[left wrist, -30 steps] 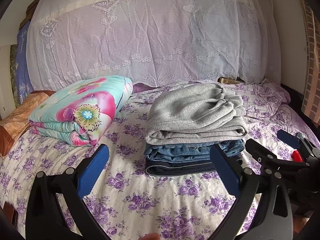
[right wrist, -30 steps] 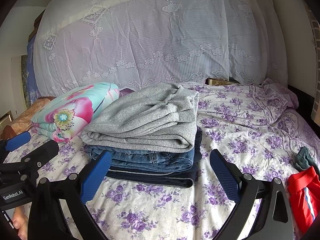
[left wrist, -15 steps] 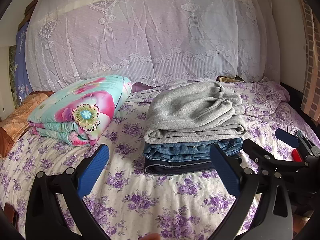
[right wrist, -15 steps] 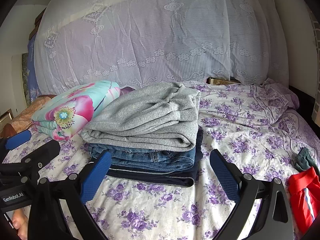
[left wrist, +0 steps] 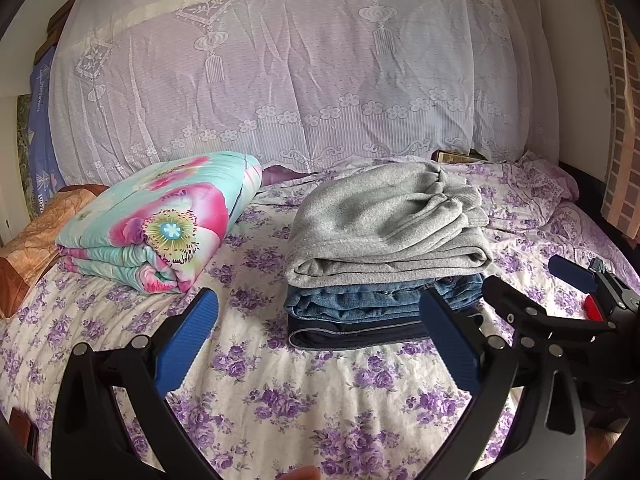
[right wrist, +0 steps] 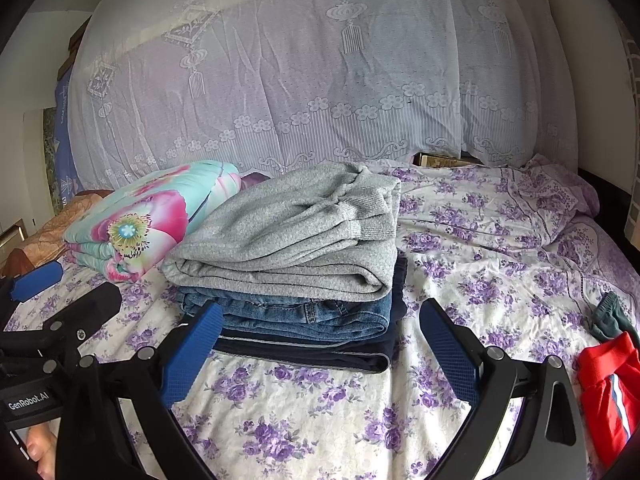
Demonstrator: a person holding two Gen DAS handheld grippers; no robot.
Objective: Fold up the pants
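Left wrist view: the left tool (left wrist: 318,338) hangs with fingers apart and empty, and over the last second it has barely drifted, the pile sliding only slightly in frame. The grey pants (left wrist: 386,226) lie folded on top of the jeans (left wrist: 380,304) and a dark pair (left wrist: 356,334), mid-bed (left wrist: 280,400), right of the floral quilt (left wrist: 160,220).

Right wrist view: the right tool (right wrist: 320,354) is likewise spread, holding nothing, almost unmoved. A red garment (right wrist: 608,392) lies near right. The stack looks finished; I judge that the next piece is due.
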